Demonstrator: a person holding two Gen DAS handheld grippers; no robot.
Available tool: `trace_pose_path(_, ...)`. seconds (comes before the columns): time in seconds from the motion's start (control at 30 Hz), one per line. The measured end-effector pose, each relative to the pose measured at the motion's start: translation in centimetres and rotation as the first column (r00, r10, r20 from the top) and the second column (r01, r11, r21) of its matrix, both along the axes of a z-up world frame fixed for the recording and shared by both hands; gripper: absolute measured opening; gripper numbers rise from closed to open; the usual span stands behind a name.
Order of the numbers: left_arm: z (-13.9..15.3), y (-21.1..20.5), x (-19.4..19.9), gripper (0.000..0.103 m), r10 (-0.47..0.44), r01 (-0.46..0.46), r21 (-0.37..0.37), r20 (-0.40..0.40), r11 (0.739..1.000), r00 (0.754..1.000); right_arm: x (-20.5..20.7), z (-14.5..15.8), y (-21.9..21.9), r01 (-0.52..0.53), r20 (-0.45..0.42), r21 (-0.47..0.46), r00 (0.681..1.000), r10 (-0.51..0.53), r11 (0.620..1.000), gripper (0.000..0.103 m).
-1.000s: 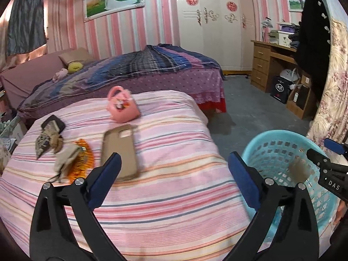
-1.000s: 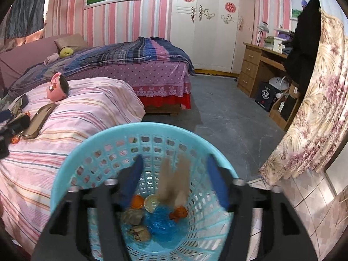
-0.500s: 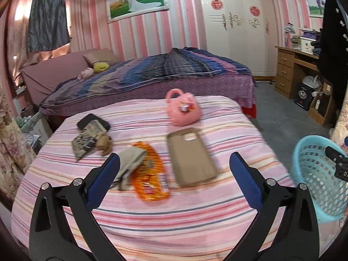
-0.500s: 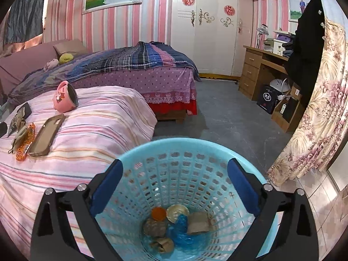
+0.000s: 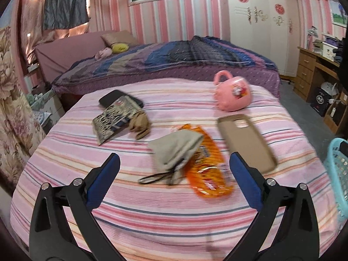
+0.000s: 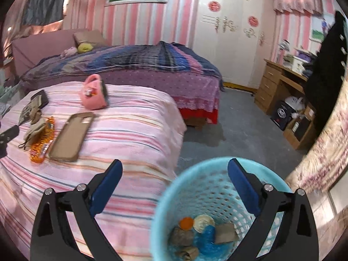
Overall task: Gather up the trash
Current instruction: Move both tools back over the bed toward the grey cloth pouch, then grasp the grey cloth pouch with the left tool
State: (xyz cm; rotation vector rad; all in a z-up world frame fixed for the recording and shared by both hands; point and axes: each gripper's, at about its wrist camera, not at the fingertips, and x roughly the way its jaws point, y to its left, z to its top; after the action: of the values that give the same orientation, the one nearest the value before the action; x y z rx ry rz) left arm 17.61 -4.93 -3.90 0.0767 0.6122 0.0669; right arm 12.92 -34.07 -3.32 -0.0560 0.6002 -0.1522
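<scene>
Striped bedspread (image 5: 174, 206) held a wrapper (image 5: 206, 174) before the empty, spread left gripper (image 5: 174, 167), while the right gripper (image 6: 174, 171), also agape, hung by the bin (image 6: 195, 174).

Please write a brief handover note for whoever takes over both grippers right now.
Left gripper: open, empty, above the striped bed, facing the orange wrapper and the grey pouch lying partly on it.
Right gripper: open, empty, over the blue basket beside the bed.
Done: several pieces of trash lie in the basket.
Left: orange wrapper, crumpled brown piece, printed packet. The phone case and pink bag look like keepers.
</scene>
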Motion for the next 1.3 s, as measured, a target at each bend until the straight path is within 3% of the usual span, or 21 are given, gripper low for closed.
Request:
trace_pose_path(0.23, -1.2, 3.6, 2.0, 0.097, 0.05, -0.051, -0.024, -0.067, 0.998, 0.997, 2.9, 0.5, 4.4, -0.085, -0.007, -0.003, 0.996, 0.085, 0.996, 0.095)
trace_pose_path(0.43, -2.9, 4.8, 3.3, 0.097, 0.045, -0.05, -0.041, -0.129, 0.998, 0.991, 5.3, -1.3, 7.8, -0.121, -0.043, -0.044, 0.992, 0.119, 0.992, 0.096)
trace_pose_path(0.77, -4.9, 3.4, 6.3, 0.096, -0.016, -0.012, -0.125, -0.218, 0.992, 0.976, 6.9, -2.3, 7.9, -0.068, -0.077, -0.019, 0.995, 0.067, 0.997, 0.096)
trace_pose_path(0.8, -5.0, 3.2, 6.6, 0.093, -0.024, -0.007, -0.136, -0.221, 0.991, 0.975, 7.0, -2.5, 8.0, -0.069, -0.077, -0.015, 0.995, 0.067, 0.998, 0.096)
trace_pose_path(0.87, -5.4, 2.7, 7.2, 0.068, -0.062, 0.024, -0.156, -0.243, 0.988, 0.968, 7.2, -2.6, 8.0, -0.07, -0.079, -0.01, 0.994, 0.069, 0.997, 0.096)
trace_pose_path(1.03, -5.3, 1.9, 6.8, 0.026, -0.133, 0.091, -0.182, -0.236, 0.979, 0.963, 7.3, -2.8, 8.0, -0.072, -0.092, -0.018, 0.993, 0.07, 0.997, 0.096)
trace_pose_path(1.3, -2.7, 4.6, 3.8, 0.021, -0.09, 0.064, -0.166, -0.156, 0.984, 0.984, 6.6, -1.9, 9.3, -0.103, -0.064, -0.009, 0.993, 0.102, 0.995, 0.096)
